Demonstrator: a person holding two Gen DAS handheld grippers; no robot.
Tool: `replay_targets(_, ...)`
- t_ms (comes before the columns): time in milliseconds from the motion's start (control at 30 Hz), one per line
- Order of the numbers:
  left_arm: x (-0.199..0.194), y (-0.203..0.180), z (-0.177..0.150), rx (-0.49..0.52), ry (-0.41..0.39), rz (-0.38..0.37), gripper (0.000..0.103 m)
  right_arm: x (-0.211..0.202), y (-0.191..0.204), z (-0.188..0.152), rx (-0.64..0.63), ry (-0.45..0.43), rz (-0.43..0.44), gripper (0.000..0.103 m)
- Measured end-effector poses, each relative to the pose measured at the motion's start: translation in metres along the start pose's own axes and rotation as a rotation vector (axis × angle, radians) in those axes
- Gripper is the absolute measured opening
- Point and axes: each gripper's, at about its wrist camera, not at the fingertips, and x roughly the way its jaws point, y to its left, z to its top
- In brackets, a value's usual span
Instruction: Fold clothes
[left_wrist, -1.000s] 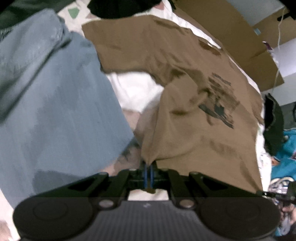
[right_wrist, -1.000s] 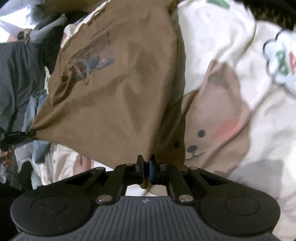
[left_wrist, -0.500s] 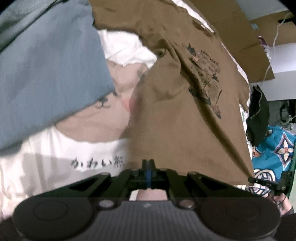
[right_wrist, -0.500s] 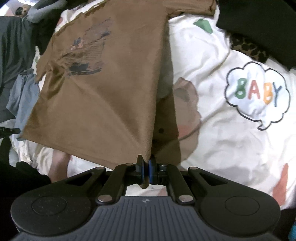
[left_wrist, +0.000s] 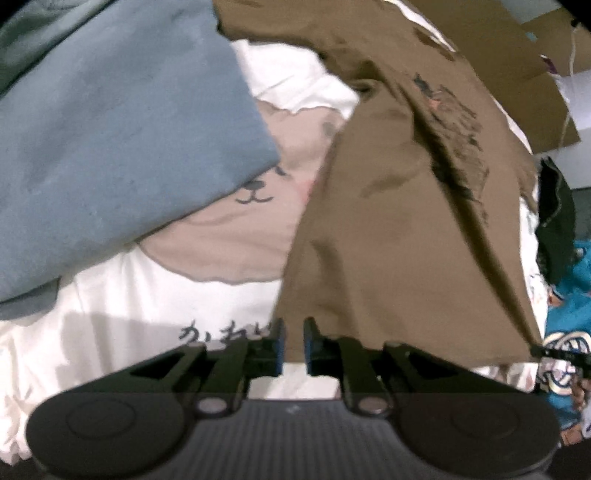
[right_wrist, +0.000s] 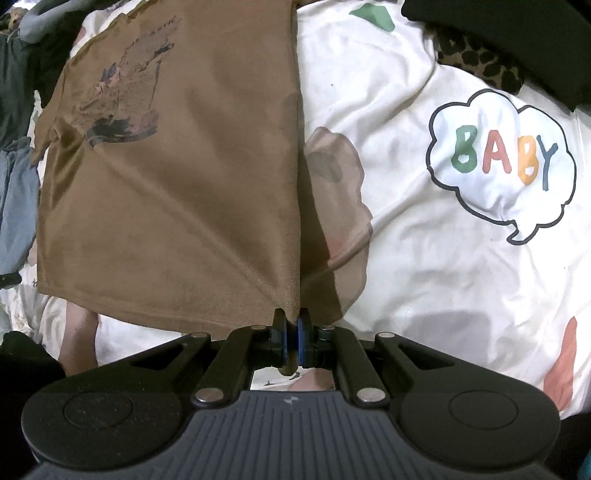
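Brown T-shirt (left_wrist: 388, 236) hem has just been freed by the parting left gripper (left_wrist: 293, 341), while the right gripper (right_wrist: 291, 338) stays clamped on it, so laying-out seems nearly done.

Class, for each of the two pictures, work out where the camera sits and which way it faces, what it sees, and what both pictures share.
Left wrist view: sits on the left gripper, facing steeply down its fingers; jaws have just been opening, slightly apart at the brown T-shirt hem, beside a blue garment.
Right wrist view: sits on the right gripper, also facing down; jaws clamp the T-shirt's corner over the "BABY" bedsheet.
Shared: the brown T-shirt with its dark print, and the bear-patterned bedsheet.
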Motion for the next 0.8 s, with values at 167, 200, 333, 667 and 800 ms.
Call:
replay_targets(167,0.019,0.003,0.000,0.028,-0.005,0.004,0.040,-0.001,0.002,0.000,0.000,0.005,-0.007,0.003)
replay_targets(200,0.023,0.002,0.000,0.046,-0.008,0.023,0.045,-0.001,0.002,0.000,0.000,0.006,-0.008,0.003)
replay_targets(333,0.036,0.007,0.000,0.051,0.001,-0.008,0.044,-0.002,0.004,0.001,0.000,0.010,-0.014,0.003)
replay_targets(667,0.060,0.024,-0.008,0.077,0.020,-0.205,0.015,-0.004,0.007,0.001,0.001,0.016,-0.026,0.003)
replay_targets(800,0.051,0.023,-0.011,0.082,0.014,-0.221,0.005,-0.004,0.008,0.000,-0.002,0.015,-0.026,0.003)
